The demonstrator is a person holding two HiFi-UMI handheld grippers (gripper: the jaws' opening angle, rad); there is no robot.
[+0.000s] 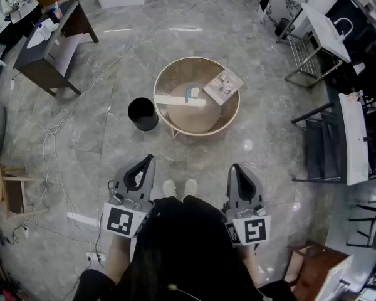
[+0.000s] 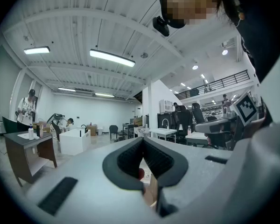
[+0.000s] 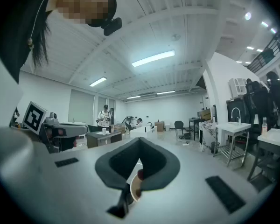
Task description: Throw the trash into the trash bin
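Observation:
In the head view a round wooden table (image 1: 169, 74) stands on the floor ahead of me. On it lie a long white strip (image 1: 178, 100), a small blue and white item (image 1: 193, 93) and a printed cardboard box (image 1: 223, 86). A black trash bin (image 1: 143, 113) stands on the floor just left of the table. My left gripper (image 1: 148, 159) (image 2: 142, 141) and right gripper (image 1: 235, 168) (image 3: 139, 141) are held level near my body, well short of the table. Both sets of jaws are shut, with nothing between them.
A dark desk (image 1: 47, 49) stands at the far left, with cables (image 1: 50, 143) trailing over the floor. Dark chairs (image 1: 326, 149) and a white table (image 1: 326, 24) line the right side. A small wooden stool (image 1: 12, 193) sits at the left edge. People are at desks in the background.

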